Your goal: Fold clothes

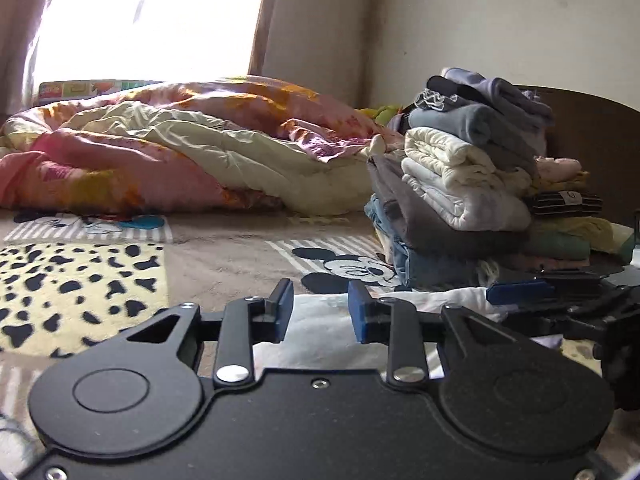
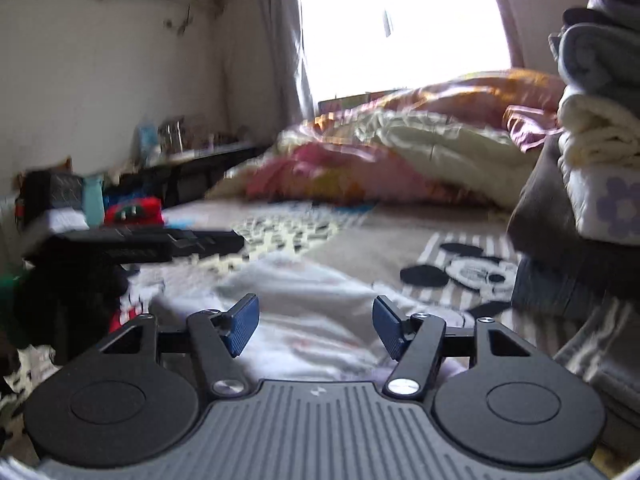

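A white garment [image 1: 320, 332] lies flat on the bed just under my left gripper [image 1: 320, 314]. Its blue pads stand apart with nothing between them. At the right edge of this view a blue pad [image 1: 520, 293] of my right gripper reaches over the same cloth. In the right wrist view my right gripper [image 2: 316, 330] hovers low over the white garment [image 2: 304, 300], jaws wide and empty. My left gripper's black fingers [image 2: 200, 240] show blurred at the left. A tall pile of folded clothes [image 1: 460, 184] stands just behind the garment on the right.
A crumpled pink and cream quilt [image 1: 160, 152] fills the back of the bed under a bright window. The bed cover [image 1: 224, 256] has cartoon mouse prints and a spotted yellow patch [image 1: 72, 292]. A dark headboard [image 1: 592, 136] stands behind the pile. Cluttered shelves [image 2: 172, 148] line the left wall.
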Motion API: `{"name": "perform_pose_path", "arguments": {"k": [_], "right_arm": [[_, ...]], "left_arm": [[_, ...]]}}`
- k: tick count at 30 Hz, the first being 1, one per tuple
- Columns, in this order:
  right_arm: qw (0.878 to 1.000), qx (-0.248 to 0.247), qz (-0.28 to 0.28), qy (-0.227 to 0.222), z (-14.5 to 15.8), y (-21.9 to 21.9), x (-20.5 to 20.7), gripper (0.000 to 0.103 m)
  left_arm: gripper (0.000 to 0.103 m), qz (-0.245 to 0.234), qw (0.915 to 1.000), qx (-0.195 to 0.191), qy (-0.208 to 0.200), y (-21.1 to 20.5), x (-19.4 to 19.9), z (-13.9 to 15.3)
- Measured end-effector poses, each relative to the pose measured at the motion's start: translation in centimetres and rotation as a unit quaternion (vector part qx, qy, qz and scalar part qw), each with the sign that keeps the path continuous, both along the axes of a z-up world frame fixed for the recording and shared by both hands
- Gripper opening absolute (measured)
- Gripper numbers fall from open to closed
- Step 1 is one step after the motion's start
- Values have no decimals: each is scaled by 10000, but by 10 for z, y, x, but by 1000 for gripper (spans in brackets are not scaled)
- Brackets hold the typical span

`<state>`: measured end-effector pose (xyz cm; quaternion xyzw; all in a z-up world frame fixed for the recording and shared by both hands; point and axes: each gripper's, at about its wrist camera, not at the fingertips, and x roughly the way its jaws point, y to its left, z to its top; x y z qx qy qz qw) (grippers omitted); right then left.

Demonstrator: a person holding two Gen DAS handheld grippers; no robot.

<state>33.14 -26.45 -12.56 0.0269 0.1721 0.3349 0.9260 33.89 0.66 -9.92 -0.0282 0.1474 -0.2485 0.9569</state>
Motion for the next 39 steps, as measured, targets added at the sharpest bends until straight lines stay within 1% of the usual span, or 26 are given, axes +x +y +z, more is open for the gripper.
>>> {"name": "perform_pose_path", "arguments": {"k": [1,2,3,4,5,9,11,13,14,15,17,19,21,22,23,25,28,30,31,32,33,34,35,36,37,39], "right_arm": [[9998,-169,-4,104,-4,2,4,63],[9989,-410,-30,227,-10,4,8,64],[9977,-567,-13,381,-16,5,13,65],[9971,-527,38,543,-21,3,18,65],[9969,-427,62,656,-22,0,21,65],[9957,-353,89,855,-28,-5,27,65],[9956,-336,49,868,-27,-4,23,65],[9964,-432,-23,724,-21,1,14,65],[9973,-458,-70,570,-17,4,6,65],[9982,-400,-126,431,-12,4,-3,65],[9993,-144,-255,246,-2,-1,-21,65],[9992,52,-339,218,1,-4,-36,65],[9981,-81,-415,445,-6,1,-39,65],[9963,-227,-520,653,-14,4,-36,65],[9937,-352,-627,858,-25,6,-32,65],[9931,-365,-692,870,-35,6,-32,65],[9919,-585,-804,791,-33,13,-40,66],[9922,-589,-892,646,-34,12,-50,66],[9931,-449,-936,543,-31,9,-56,66],[9937,-121,-994,496,-28,1,-59,67],[9925,319,-1062,512,-25,-8,-61,68],[9882,783,-1169,598,-24,-19,-61,72],[9801,1271,-1318,760,-27,-29,-58,75],[9692,1755,-1464,919,-30,-40,-55,81],[9555,2211,-1597,1126,-34,-49,-50,85],[9339,2699,-1798,1504,-46,-60,-42,88]], "left_arm": [[36,-94,9997,138,163,-5,5,-6],[38,-186,9981,401,426,-11,11,-14],[38,-246,9955,731,547,-19,14,-22],[38,-239,9933,1037,456,-26,12,-28],[38,-207,9927,1115,422,-28,11,-30],[38,-222,9924,1085,533,-26,14,-34],[38,-194,9919,1184,408,-29,9,-32],[38,-108,9920,1221,313,-27,-2,-23],[38,-44,9932,1125,299,-22,-11,-14],[38,-24,9943,1033,268,-17,-18,-7],[38,-63,9945,1024,193,-11,-34,3],[38,-67,9945,1035,163,-6,-49,9],[38,17,9932,1105,363,-4,-54,-3],[38,-36,9923,1092,577,-5,-53,-14],[38,-55,9909,1185,640,-8,-52,-23],[39,45,9869,1564,401,-20,-53,-34],[39,113,9850,1692,335,-26,-54,-34],[39,60,9877,1525,337,-17,-57,-29],[40,42,9894,1399,397,-10,-58,-20],[42,54,9916,1210,445,-2,-59,-11],[51,121,9949,884,465,8,-61,-1],[57,232,9974,473,501,21,-62,5],[58,382,9974,45,611,35,-60,9],[61,519,9948,-376,787,47,-56,8],[63,640,9896,-804,1003,60,-51,5],[64,878,9725,-1563,1484,80,-40,-8]]}}
